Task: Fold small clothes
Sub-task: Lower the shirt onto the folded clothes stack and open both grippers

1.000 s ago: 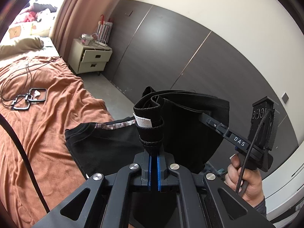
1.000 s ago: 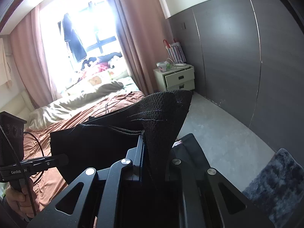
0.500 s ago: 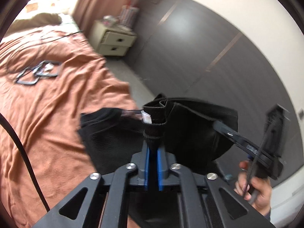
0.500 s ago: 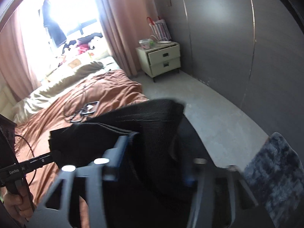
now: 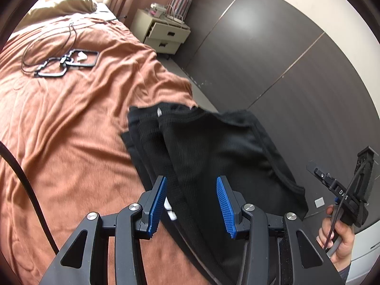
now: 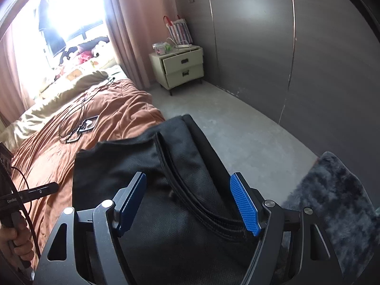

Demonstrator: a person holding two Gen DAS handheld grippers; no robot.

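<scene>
A small black garment (image 5: 213, 156) lies folded over on the brown bedspread (image 5: 71, 123) near the bed's right edge, its elastic band and a white label toward me. My left gripper (image 5: 191, 190) hovers open just above its near edge, nothing between the blue pads. In the right wrist view the same black garment (image 6: 142, 166) lies below my right gripper (image 6: 187, 197), which is also open with the waistband under its jaws. The right gripper's body (image 5: 344, 192) and the hand holding it show at the right of the left wrist view.
A black wire frame and cable (image 5: 66, 61) lie further up the bed, with pillows (image 6: 59, 95) beyond. A cream nightstand (image 6: 182, 66) stands by the dark wardrobe wall (image 6: 296, 59). A grey fluffy rug (image 6: 337, 204) lies on the floor at right.
Both grippers were shut on the black garment held up in the air; it now lies on the bedspread and both grippers have opened and let it go.
</scene>
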